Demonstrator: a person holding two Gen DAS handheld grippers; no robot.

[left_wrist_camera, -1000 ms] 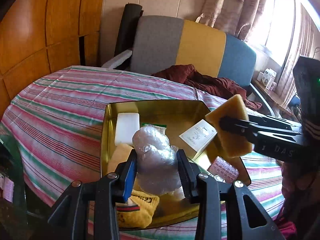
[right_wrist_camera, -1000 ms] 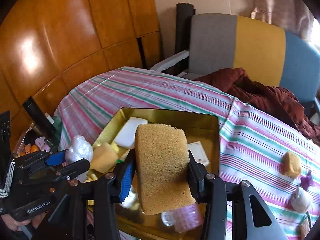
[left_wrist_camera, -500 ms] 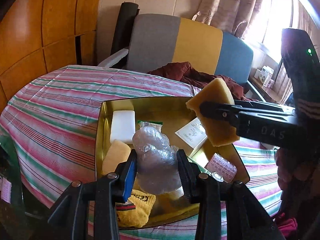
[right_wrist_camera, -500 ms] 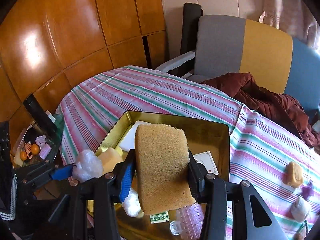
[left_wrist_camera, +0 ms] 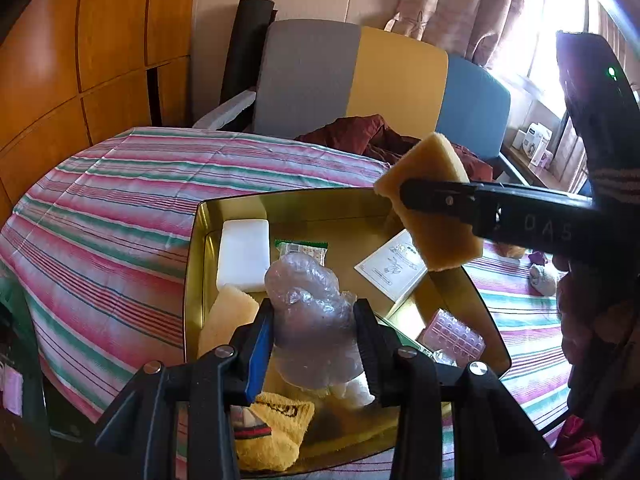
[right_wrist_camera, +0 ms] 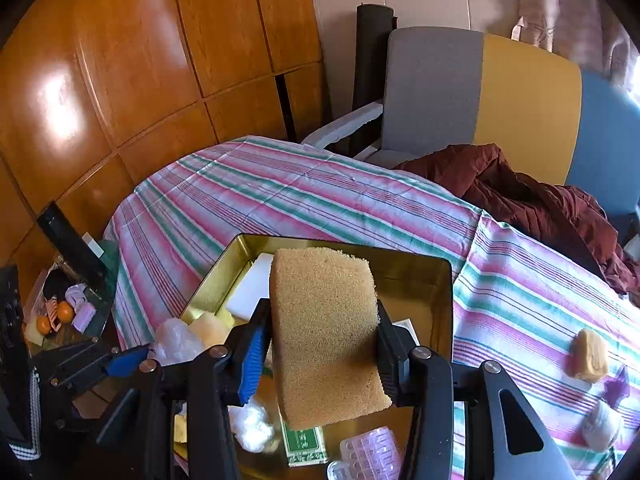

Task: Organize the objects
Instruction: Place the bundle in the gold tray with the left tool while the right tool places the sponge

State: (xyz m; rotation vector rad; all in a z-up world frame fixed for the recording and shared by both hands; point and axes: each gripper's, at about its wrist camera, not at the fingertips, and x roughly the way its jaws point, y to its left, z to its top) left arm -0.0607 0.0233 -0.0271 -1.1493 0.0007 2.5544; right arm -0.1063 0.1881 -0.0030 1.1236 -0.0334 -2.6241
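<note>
Porous tan sponge [right_wrist_camera: 326,336], rectangular block

Background from my feed: behind the table I've got an armchair [right_wrist_camera: 520,92] in grey, yellow and blue panels with a dark red garment [right_wrist_camera: 532,204] dumped on it, wood wall panelling [right_wrist_camera: 120,60] on the left, curtains [left_wrist_camera: 460,4] by a bright window.

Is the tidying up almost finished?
Partly. The gold tray already holds a white block, a booklet and more. The left gripper holds a plastic wad, the right gripper a sponge. Small things still wait on the tablecloth.
</note>
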